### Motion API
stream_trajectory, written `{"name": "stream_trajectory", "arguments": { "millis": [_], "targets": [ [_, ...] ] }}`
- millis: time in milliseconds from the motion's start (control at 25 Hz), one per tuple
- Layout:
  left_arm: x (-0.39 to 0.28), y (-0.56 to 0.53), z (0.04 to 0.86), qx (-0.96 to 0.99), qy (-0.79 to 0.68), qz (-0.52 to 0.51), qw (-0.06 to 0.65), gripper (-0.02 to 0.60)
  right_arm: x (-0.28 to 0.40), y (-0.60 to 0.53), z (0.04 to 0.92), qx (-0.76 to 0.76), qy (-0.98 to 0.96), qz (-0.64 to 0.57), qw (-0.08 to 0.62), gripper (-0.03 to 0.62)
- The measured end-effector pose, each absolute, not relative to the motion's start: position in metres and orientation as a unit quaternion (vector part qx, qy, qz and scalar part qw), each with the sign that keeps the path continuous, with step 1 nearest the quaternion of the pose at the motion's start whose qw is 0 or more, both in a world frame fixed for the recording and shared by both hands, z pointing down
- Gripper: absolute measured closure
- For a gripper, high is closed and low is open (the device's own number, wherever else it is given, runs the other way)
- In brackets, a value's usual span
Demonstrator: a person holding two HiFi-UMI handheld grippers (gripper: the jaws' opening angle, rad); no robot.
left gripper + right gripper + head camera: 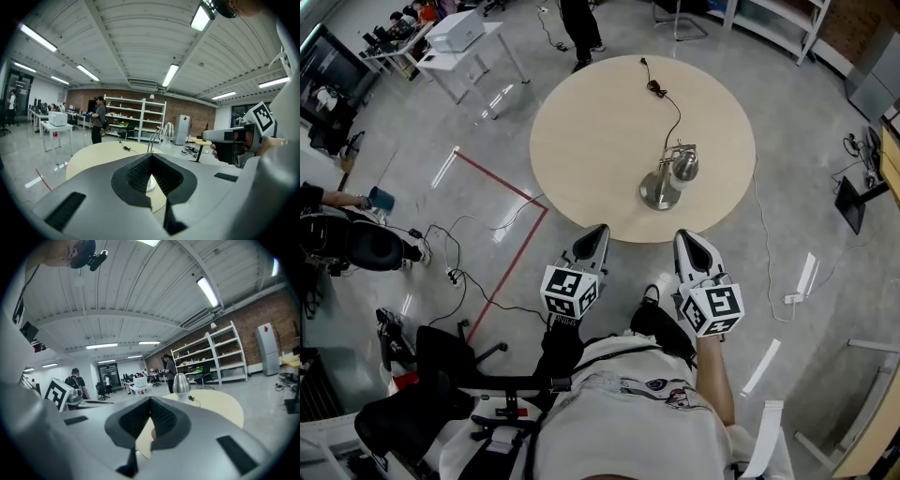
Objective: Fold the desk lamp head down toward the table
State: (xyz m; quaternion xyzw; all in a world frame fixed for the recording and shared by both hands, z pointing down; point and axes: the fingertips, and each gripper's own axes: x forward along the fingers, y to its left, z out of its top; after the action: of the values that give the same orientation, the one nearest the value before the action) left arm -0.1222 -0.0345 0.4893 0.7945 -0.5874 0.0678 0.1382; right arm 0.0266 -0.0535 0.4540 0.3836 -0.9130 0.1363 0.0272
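A silver desk lamp (668, 178) stands on the near half of a round beige table (591, 131), with its round base (658, 191) toward me and its head (685, 167) raised on a short arm. Its black cord (666, 98) trails to the far side. My left gripper (600, 228) and right gripper (685, 234) are both shut and empty, side by side at the table's near edge, short of the lamp. In the left gripper view the lamp (167, 129) rises just beyond the gripper (151, 156). The right gripper view shows the lamp head (181, 383) above that gripper (150, 400).
A person (578, 28) stands beyond the table. White tables with a printer (456, 30) are at the far left. Red floor tape (502, 234) and cables (441, 248) lie left of me. An office chair (422, 394) is at my left and a monitor (851, 202) at the right.
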Motion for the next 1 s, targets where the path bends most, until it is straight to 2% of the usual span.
{"name": "stream_trajectory", "arguments": {
  "millis": [280, 1000],
  "targets": [
    [-0.099, -0.088, 0.492, 0.794, -0.585, 0.077, 0.144, 0.578, 0.028, -0.111, 0.443, 0.364, -0.921, 0.134, 0.021, 0.591],
    [-0.116, -0.159, 0.483, 0.816, -0.555, 0.077, 0.139, 0.578, 0.027, -0.193, 0.409, 0.436, -0.894, 0.089, 0.047, 0.582]
  ]
}}
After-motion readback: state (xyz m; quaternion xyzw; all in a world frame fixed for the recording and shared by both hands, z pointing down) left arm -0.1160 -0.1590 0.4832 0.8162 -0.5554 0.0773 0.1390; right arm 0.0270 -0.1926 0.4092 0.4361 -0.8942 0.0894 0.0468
